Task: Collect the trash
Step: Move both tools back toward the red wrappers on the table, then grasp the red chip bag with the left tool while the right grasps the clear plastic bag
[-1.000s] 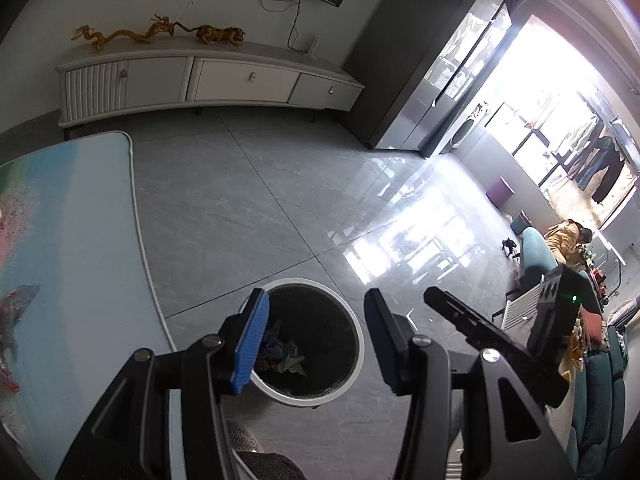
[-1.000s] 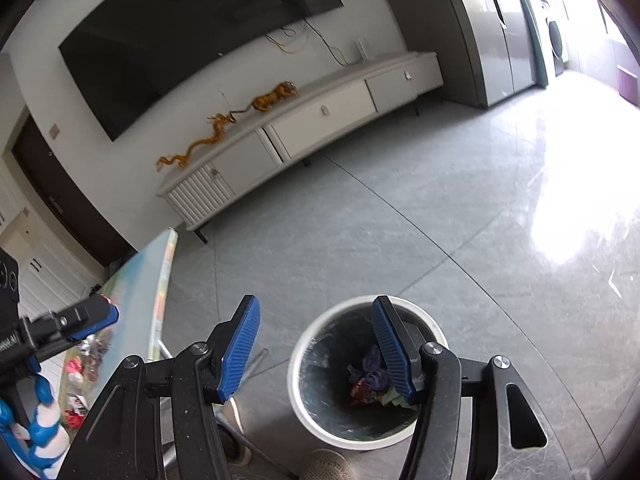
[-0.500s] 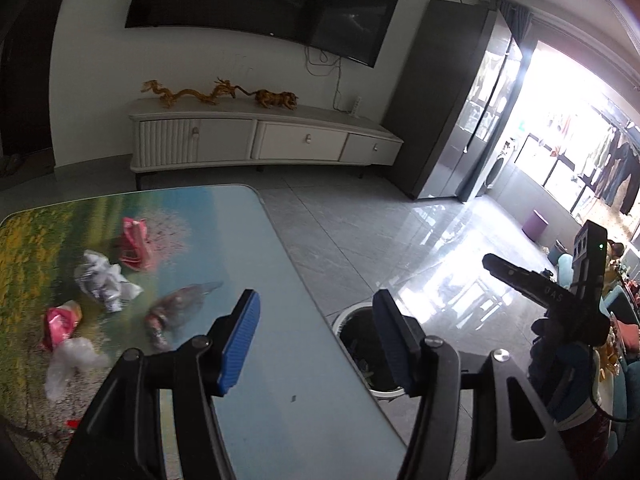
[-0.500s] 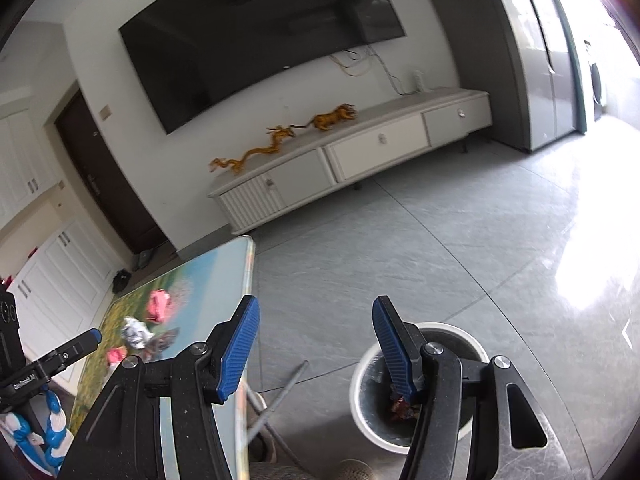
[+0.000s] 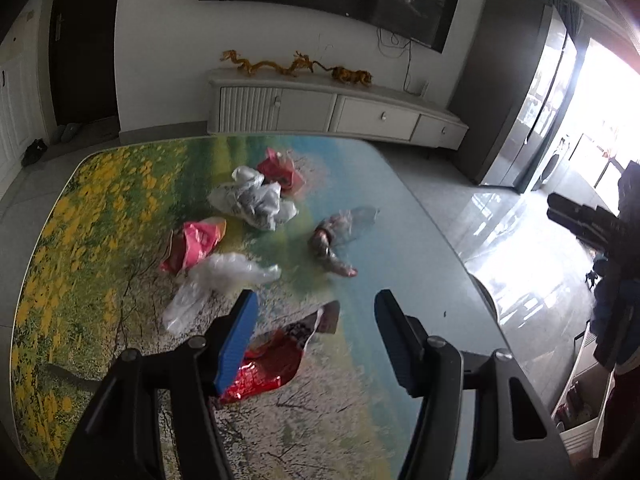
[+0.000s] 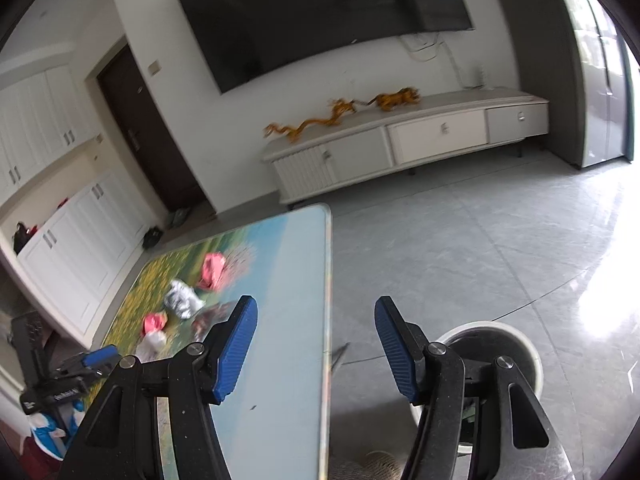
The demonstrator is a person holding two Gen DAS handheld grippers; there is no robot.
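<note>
Several pieces of trash lie on the picture-printed table [image 5: 380, 216]: a shiny red wrapper [image 5: 272, 364] just under my left gripper [image 5: 316, 336], a clear plastic bag [image 5: 216, 280], a pink-orange packet [image 5: 196, 240], a crumpled silver-white bag [image 5: 252, 200], a red packet [image 5: 280, 170] and a clear bag with dark scraps [image 5: 336, 236]. The left gripper is open and empty above the table. My right gripper [image 6: 316, 340] is open and empty over the table's right edge [image 6: 326, 320]. The white trash bin [image 6: 516, 344] stands on the floor at its right.
A white TV cabinet [image 5: 336, 108] with golden dragon figures stands along the far wall under a black TV [image 6: 320, 16]. Grey tiled floor [image 6: 480, 248] lies right of the table. The right gripper shows in the left wrist view [image 5: 580, 220].
Both grippers have swung from over the bin back toward the table. The left one now looks down on the trash; the bin has slid to the right gripper's lower right.
</note>
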